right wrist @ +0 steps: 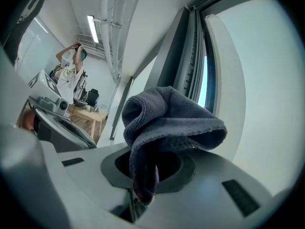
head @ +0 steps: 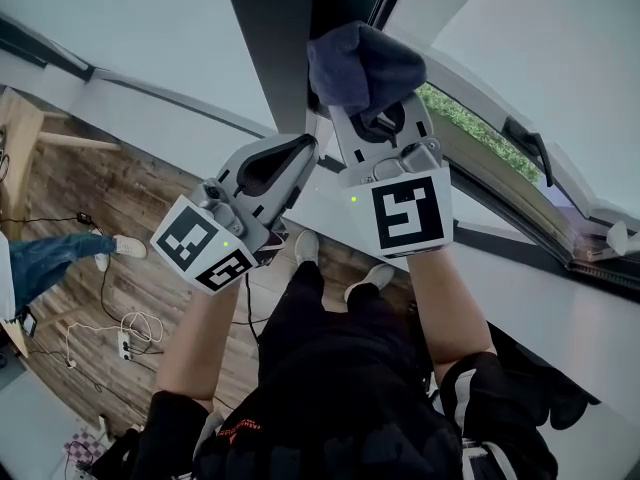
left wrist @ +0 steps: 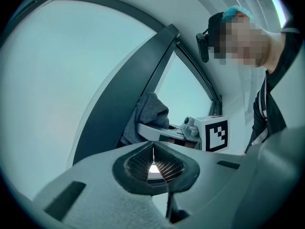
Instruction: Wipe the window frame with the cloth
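A dark grey-blue cloth (head: 362, 65) is bunched at the tip of my right gripper (head: 372, 108), which is shut on it. The cloth (right wrist: 167, 123) is pressed up against the dark window frame (head: 285, 38), a vertical post between two panes. My left gripper (head: 300, 153) hangs just left of and below the right one, shut with nothing between its jaws. In the left gripper view the cloth (left wrist: 148, 116) rests against the dark frame (left wrist: 128, 104) with the right gripper's marker cube (left wrist: 214, 133) beside it.
An open sash with a black handle (head: 530, 146) tilts out at the right, greenery behind it. A white sill (head: 540, 298) runs below. On the wooden floor (head: 110, 268) lie cables and a power strip (head: 125, 343). Another person's leg (head: 50, 258) shows at the left.
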A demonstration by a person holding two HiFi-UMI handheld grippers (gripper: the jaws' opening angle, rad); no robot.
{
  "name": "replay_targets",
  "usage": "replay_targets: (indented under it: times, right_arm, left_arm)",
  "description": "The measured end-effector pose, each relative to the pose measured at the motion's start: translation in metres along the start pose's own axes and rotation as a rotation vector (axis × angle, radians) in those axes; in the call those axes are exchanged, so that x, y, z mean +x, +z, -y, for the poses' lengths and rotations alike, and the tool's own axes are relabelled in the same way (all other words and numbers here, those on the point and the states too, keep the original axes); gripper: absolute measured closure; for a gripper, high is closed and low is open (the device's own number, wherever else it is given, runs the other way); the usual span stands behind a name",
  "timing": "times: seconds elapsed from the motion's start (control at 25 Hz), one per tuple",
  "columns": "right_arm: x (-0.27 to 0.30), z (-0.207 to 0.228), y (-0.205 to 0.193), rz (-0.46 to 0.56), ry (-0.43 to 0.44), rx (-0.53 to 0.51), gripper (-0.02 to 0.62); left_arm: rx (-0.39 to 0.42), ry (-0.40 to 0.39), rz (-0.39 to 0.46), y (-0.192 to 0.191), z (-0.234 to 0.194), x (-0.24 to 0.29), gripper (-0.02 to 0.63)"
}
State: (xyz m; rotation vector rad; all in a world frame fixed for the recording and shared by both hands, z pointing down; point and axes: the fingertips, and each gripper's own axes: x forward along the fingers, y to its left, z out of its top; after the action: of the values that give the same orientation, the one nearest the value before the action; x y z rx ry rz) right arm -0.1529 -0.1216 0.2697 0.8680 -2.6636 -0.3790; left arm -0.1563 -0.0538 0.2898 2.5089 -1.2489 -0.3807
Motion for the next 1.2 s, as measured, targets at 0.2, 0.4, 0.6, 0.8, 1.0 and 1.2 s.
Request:
replay_targets:
  times: [0.2, 0.4, 0.6, 0.8, 1.0, 1.2]
  right_arm:
    - [0.005, -0.009, -0.019, -0.011, -0.007, 0.032, 0.543]
    - [0.01, -0.02, -0.044, -0.047, 0.002, 0.057, 0.543]
    - [0.017, -0.035, -0.076, -0.097, 0.023, 0.086, 0.543]
    - [0.023, -0.047, -0.1, -0.136, 0.036, 0.117, 0.543]
    - [0.027, -0.058, -0.122, -0.165, 0.05, 0.144, 0.543]
    - [0.029, -0.069, -0.149, -0.203, 0.066, 0.184, 0.543]
  left_arm:
    - [-0.017, 0.001, -0.013, -0.014, -0.004, -0.003, 0.584]
    - [-0.044, 0.009, -0.028, -0.029, -0.009, -0.009, 0.584]
    - [-0.067, 0.017, -0.048, -0.045, -0.015, -0.013, 0.584]
    - [-0.086, 0.022, -0.072, -0.058, -0.02, -0.017, 0.584]
    - [-0.1, 0.027, -0.096, -0.071, -0.023, -0.018, 0.584]
    - [-0.114, 0.039, -0.128, -0.087, -0.028, -0.018, 0.584]
